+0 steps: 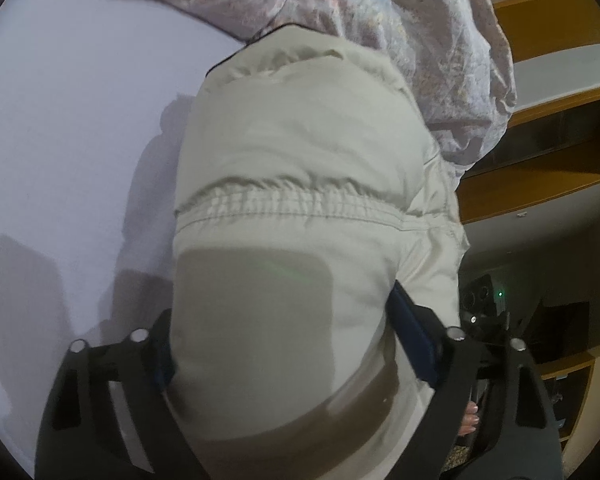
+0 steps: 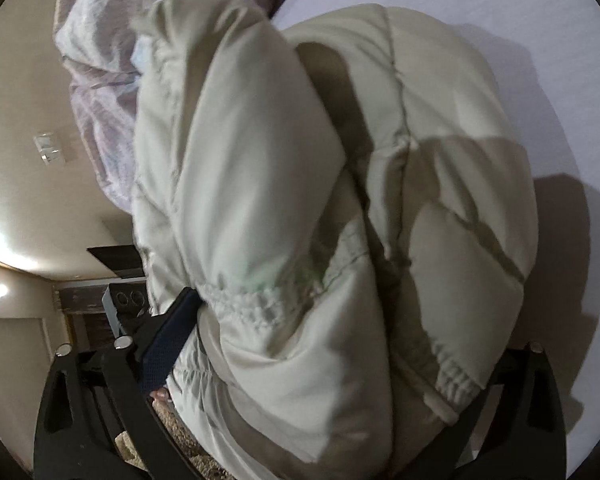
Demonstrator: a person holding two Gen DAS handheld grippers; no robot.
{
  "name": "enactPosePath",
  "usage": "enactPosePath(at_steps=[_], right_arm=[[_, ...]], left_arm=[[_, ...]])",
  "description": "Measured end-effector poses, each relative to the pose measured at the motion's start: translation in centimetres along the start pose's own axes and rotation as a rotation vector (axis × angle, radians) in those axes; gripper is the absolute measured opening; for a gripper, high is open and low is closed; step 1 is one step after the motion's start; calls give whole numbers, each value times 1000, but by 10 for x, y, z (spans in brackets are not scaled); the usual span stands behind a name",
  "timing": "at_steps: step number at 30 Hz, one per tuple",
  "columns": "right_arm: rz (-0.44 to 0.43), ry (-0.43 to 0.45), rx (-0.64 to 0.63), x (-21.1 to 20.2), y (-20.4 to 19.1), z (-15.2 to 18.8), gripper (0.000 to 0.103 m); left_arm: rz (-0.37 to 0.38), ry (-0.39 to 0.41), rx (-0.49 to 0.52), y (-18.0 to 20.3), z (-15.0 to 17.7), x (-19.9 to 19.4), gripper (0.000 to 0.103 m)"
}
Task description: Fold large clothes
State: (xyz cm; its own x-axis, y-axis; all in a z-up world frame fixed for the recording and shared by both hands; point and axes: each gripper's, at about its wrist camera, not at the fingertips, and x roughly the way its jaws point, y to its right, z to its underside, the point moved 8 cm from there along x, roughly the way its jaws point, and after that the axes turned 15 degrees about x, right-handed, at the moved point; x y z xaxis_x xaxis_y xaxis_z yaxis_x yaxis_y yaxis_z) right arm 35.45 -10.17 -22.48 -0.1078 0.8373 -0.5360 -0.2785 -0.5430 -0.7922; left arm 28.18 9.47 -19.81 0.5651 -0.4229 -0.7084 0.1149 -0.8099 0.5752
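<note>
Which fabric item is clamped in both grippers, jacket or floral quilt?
The cream puffer jacket. It fills the left gripper and the right gripper; the floral quilt lies bunched beyond it, ungripped.

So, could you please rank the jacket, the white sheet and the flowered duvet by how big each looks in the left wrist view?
1. Jacket: fills the middle, but it lies right against the camera, between the fingers of the left hand-held gripper.
2. White sheet: nearly as large.
3. Flowered duvet: smallest, and farthest away.
</note>
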Motion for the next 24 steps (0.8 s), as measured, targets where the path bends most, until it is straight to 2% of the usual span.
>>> enactPosePath(at_steps=[1, 3, 5, 11, 15, 20, 22, 24], right_arm=[[-13, -2, -4, 2, -3, 2, 92], [-46, -7, -20, 5, -16, 6, 80], [-75, -12, -48, 10, -33, 6, 74], [-95, -21, -190, 40, -97, 3, 65], [-44, -32, -242, 66, -114, 0, 64], [67, 15, -262, 98, -107, -7, 64], [79, 44, -247, 100, -98, -10, 67], [104, 69, -224, 99, -91, -13, 81]], left_arm=[[-8, 10, 12, 0, -3, -7, 81], [-28, 37, 34, -2, -11, -21, 77], [-38, 60, 35, -7, -17, -33, 76], [-70, 157, -20, -43, -36, -79, 76], [-115, 177, -34, -66, -43, -96, 76], [-202, 166, -12, -94, -49, -94, 77], [-237, 152, 15, -98, -48, -89, 80], [-263, 145, 34, -97, -50, -85, 85]])
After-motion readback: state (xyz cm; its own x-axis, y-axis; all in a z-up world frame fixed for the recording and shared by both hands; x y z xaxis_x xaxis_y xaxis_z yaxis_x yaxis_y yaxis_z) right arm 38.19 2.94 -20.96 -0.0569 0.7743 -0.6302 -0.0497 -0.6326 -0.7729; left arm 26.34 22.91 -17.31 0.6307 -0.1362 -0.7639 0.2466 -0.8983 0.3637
